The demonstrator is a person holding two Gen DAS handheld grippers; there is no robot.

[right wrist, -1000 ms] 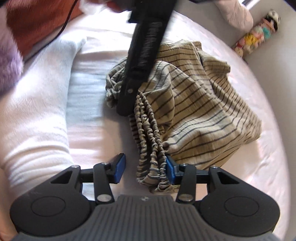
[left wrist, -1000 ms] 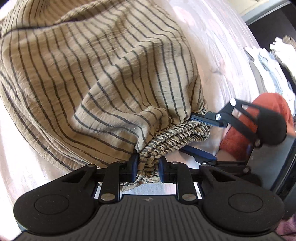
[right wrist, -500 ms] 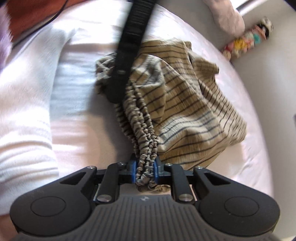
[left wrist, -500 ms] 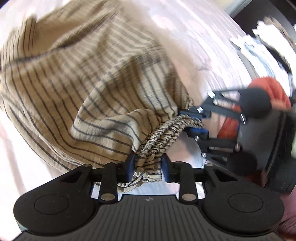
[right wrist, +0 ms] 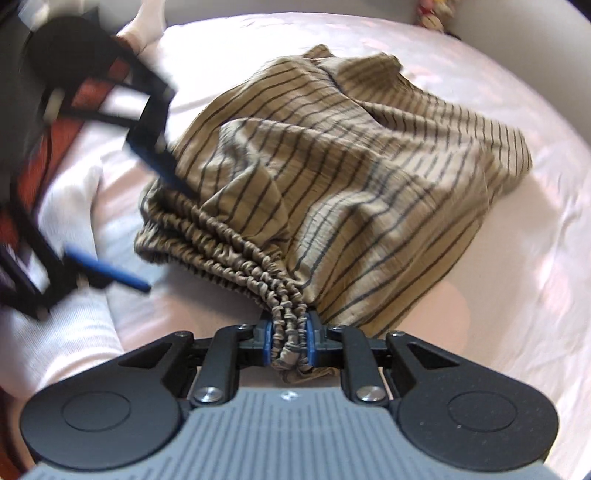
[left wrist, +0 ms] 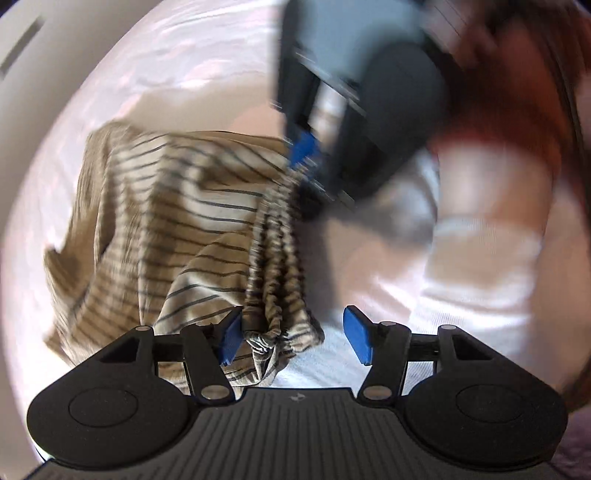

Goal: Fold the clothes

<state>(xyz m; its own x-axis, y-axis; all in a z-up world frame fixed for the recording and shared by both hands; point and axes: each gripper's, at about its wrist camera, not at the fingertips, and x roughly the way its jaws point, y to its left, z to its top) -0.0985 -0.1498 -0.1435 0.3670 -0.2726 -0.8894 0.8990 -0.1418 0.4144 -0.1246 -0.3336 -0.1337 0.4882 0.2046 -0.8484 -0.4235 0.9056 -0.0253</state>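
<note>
A tan garment with thin dark stripes point(right wrist: 369, 177) lies bunched on the pale pink bed sheet point(right wrist: 535, 277). Its gathered elastic waistband point(right wrist: 236, 243) runs into my right gripper point(right wrist: 290, 343), which is shut on it. My left gripper point(left wrist: 293, 339) stands open; the end of the waistband point(left wrist: 273, 295) lies loose between its blue pads, against the left one. In the right wrist view the left gripper point(right wrist: 164, 236) shows blurred at the left, fingers spread beside the waistband. The right gripper point(left wrist: 306, 158) appears blurred at the top of the left wrist view.
White ribbed cloth point(right wrist: 66, 332) lies along the left, and also shows as white cloth point(left wrist: 491, 258) on the right in the left wrist view. An orange-red fabric point(left wrist: 517, 92) is behind it. A small doll point(right wrist: 432, 14) sits at the bed's far edge.
My right gripper closed on the waistband. My left gripper then opened and let it go. The left view has swung round, and the garment has been pulled into a looser heap.
</note>
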